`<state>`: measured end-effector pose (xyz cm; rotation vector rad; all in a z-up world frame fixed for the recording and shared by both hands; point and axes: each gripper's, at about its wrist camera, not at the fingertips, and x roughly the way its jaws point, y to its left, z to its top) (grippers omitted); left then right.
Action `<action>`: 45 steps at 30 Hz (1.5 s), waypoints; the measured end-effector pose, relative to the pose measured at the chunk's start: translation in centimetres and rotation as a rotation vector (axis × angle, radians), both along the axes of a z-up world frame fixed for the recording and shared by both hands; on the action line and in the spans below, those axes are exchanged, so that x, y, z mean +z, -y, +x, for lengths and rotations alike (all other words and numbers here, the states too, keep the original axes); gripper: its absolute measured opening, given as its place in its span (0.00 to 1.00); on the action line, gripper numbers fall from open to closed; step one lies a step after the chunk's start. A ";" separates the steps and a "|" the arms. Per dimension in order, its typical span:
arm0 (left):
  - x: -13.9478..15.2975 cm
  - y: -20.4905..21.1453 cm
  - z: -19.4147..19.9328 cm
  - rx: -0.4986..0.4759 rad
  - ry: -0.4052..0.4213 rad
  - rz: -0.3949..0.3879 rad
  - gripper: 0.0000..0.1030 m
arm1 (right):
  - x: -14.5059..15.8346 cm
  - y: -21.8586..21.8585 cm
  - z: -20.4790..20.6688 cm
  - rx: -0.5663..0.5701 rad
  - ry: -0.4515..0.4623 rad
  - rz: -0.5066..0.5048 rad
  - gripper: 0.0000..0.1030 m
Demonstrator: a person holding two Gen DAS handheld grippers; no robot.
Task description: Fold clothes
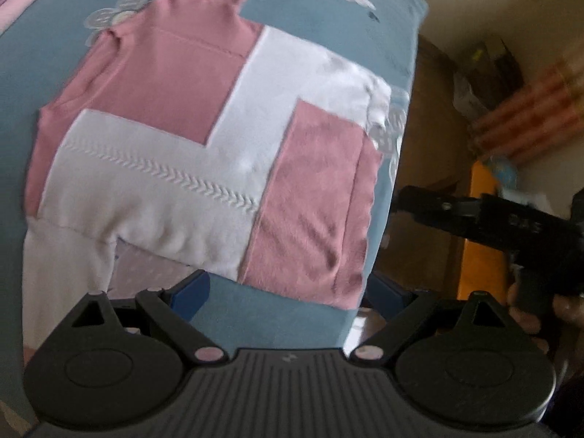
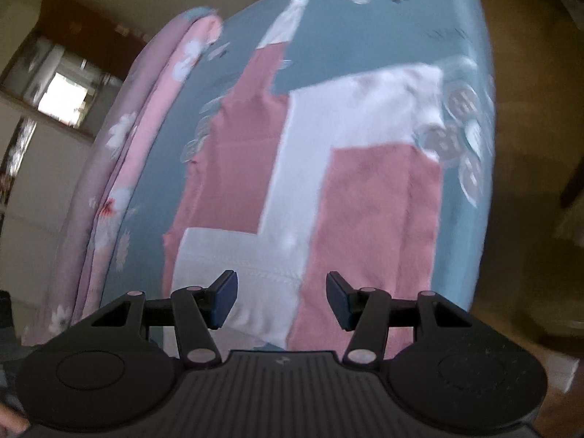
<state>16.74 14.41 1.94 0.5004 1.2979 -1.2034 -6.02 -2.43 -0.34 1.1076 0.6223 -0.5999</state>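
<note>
I count one garment, a pink-and-white colour-block sweater [image 1: 204, 153], lying flat on the blue bedsheet [image 1: 328, 11] printed with pale buttons. Its bands show clearly: two pink panels, a white stepped band between them, one white sleeve trailing at the lower left. From my right wrist, a folded pink floral quilt [image 2: 138, 138] lies along the bed's left edge, beside the sweater but apart from it. My left gripper [image 1: 288, 292] hangs above the sweater's near hem, fingers spread wide, nothing between them. My right gripper [image 2: 281, 299] also stands parted and empty over the sweater. Right of the bed, my right hand [image 1: 525, 314] blocks part of the blurred room.
</note>
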 end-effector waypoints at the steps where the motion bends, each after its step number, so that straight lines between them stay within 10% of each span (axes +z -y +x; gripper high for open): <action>1: 0.8 0.1 0.5 0.025 -0.012 0.000 0.90 | 1.3 0.6 0.6 0.026 -0.013 -0.006 0.58; 16: 10.6 7.0 4.6 0.453 -0.036 -0.092 0.90 | 14.3 19.0 7.5 0.321 -0.048 -0.151 0.61; 28: 10.2 6.4 6.7 0.677 -0.025 -0.143 0.90 | 18.9 27.2 17.5 0.637 -0.111 -0.324 0.61; 38: 7.5 0.7 3.1 1.149 -0.062 -0.048 0.90 | 19.4 30.3 24.4 0.854 -0.097 -0.345 0.61; 45: 8.6 4.4 -3.9 1.534 -0.042 -0.026 0.90 | 19.3 35.6 30.3 1.125 -0.003 -0.341 0.61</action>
